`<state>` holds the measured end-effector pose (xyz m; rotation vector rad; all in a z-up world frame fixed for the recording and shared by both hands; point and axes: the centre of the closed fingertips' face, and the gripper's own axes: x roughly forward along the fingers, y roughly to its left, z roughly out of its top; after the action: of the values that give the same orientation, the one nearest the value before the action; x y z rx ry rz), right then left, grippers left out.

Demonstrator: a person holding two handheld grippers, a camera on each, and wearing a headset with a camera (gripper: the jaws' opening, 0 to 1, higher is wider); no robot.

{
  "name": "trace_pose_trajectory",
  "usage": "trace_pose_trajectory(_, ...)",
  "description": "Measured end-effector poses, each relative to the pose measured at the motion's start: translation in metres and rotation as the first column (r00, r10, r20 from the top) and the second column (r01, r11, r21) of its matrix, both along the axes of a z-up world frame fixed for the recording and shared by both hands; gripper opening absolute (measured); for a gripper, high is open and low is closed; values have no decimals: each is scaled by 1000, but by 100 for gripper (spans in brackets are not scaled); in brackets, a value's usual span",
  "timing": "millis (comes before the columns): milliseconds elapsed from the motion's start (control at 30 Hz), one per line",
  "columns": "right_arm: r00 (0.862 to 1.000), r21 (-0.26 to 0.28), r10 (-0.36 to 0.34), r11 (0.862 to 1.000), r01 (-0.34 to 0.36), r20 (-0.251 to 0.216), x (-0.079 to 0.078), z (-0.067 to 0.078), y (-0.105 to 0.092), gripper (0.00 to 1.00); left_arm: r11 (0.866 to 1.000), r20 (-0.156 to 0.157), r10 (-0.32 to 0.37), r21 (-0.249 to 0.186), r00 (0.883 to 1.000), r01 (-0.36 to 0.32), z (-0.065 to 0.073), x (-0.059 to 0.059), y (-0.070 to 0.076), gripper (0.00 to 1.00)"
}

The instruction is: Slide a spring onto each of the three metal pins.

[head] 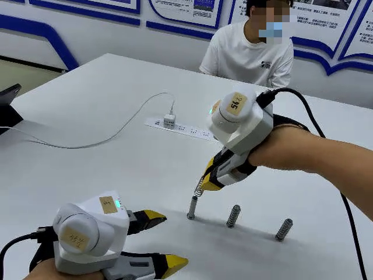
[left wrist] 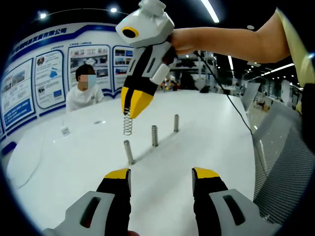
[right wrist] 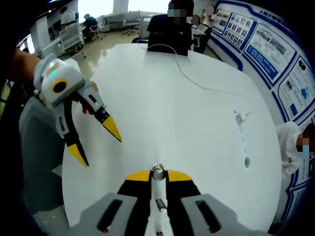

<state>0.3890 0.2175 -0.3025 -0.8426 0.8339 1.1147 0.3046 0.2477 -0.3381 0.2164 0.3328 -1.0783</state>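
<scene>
Three metal pins stand upright in a row on the white table. The left pin (head: 192,207) (left wrist: 129,152) is bare; the middle pin (head: 233,216) (left wrist: 154,135) and the right pin (head: 284,229) (left wrist: 176,123) each carry a spring. My right gripper (head: 202,186) (left wrist: 129,114) is shut on a spring (head: 199,187) (left wrist: 127,125) (right wrist: 157,172), which hangs just above the bare pin's top. My left gripper (head: 166,242) (left wrist: 161,174) stands open near the table's front edge, short of the bare pin, with nothing between its yellow-tipped fingers.
A white power strip (head: 183,128) (right wrist: 242,135) with a plugged charger and its cable (head: 99,142) lies further back on the table. A person in a white shirt (head: 247,55) sits at the far side. A dark device (head: 9,108) rests at the left edge.
</scene>
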Motion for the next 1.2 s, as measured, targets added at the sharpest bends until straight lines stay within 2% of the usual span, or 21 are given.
trace_pose_trajectory(467,1000,-17,-2,1000,1,-26,4,-11,2,12,1000,2,5,3,1000,-5,-2,3,2,56)
trace_pose_trajectory(800,999,-42,1,999,-3,-43,5,-17,4,12,1000,2,3,2,1000,-3,-2,2,3,56)
trace_pose_trajectory(1200,997,-63,-5,998,1,-77,5,-32,6,12,1000,-1,4,4,1000,-4,-3,2,2,55)
